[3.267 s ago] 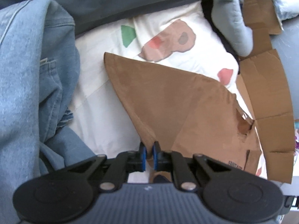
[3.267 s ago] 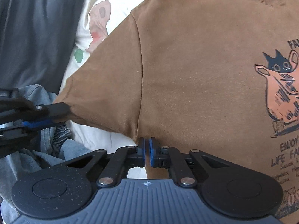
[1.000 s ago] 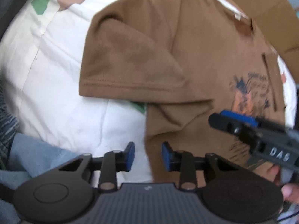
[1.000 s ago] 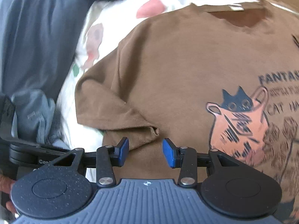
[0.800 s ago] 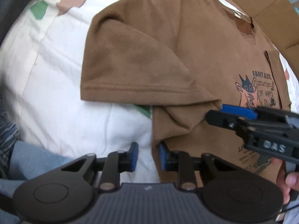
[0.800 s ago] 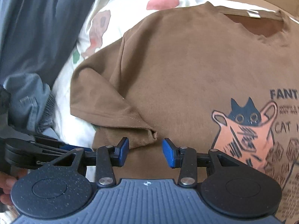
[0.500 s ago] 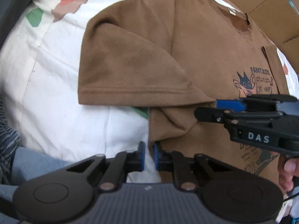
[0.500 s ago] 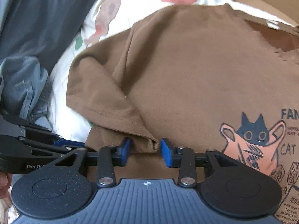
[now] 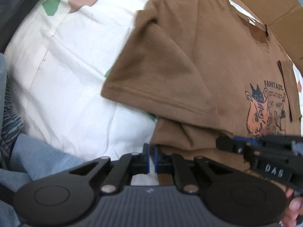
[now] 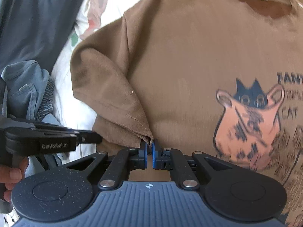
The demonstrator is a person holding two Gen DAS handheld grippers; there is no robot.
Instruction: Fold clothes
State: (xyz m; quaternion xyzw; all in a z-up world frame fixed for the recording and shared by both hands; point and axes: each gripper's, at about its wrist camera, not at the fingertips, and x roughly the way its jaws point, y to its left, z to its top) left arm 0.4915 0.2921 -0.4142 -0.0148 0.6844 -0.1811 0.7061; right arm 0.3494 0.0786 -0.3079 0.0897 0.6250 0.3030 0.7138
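the right gripper [image 10: 149, 150] is pinching the brown t-shirt [image 10: 189, 56] at the corner where the sleeve hem meets the side, its blue pads nearly together with cloth bunching between them. the left gripper [image 9: 151, 158] is closing on the shirt's side edge lower down, pads almost touching, the brown edge sitting right at them. the shirt is lying face up on a white patterned quilt [image 9: 66, 75]. the left view is showing cardboard [image 9: 265, 3] beyond the collar; the right view is showing blue denim clothes [image 10: 24, 87] and a dark grey fabric [image 10: 34, 19] off to the side.
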